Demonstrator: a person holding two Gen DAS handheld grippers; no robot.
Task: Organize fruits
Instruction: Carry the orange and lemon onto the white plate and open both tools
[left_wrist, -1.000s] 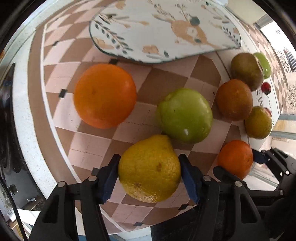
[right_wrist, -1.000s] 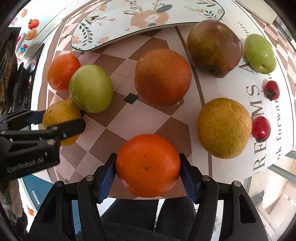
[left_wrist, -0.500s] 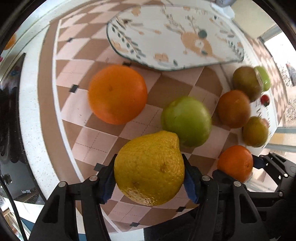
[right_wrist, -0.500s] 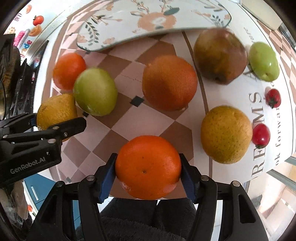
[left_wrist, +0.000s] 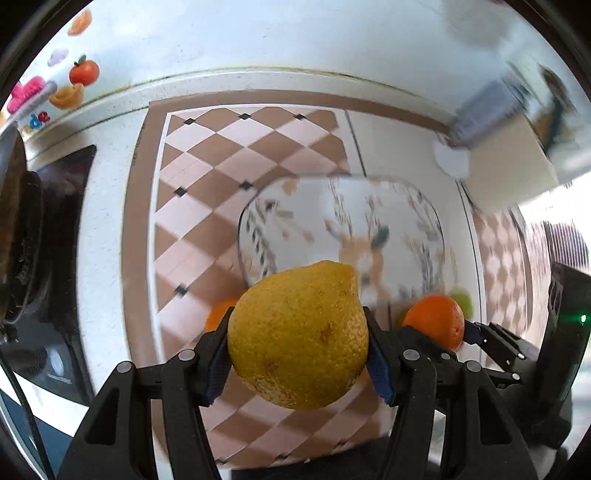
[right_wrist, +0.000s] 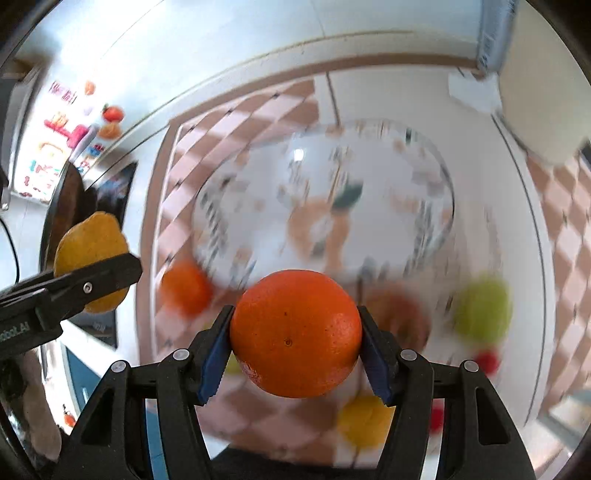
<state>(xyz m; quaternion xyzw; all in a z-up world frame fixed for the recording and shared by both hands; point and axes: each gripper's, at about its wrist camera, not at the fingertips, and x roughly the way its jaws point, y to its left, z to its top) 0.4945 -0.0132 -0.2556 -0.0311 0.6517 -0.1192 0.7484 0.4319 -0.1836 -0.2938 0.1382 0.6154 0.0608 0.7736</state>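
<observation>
My left gripper (left_wrist: 298, 349) is shut on a large yellow lemon (left_wrist: 298, 334) and holds it in the air above the checkered mat (left_wrist: 229, 155). My right gripper (right_wrist: 295, 347) is shut on an orange (right_wrist: 295, 332), also lifted. The patterned plate (left_wrist: 340, 229) lies ahead of both grippers, blurred; it also shows in the right wrist view (right_wrist: 325, 206). The right gripper's orange shows at the right of the left wrist view (left_wrist: 436, 325), and the lemon at the left of the right wrist view (right_wrist: 88, 254).
On the mat below lie another orange (right_wrist: 184, 291), a brownish fruit (right_wrist: 399, 314), a green fruit (right_wrist: 484, 310), a yellow fruit (right_wrist: 364, 421) and small red fruits (right_wrist: 487, 362). A dark stove (left_wrist: 26, 240) is at the left. A white wall stands behind the counter.
Both grippers have lifted their fruits off the mat and tilted up toward the plate. The view now looks across the counter and is blurred by motion.
</observation>
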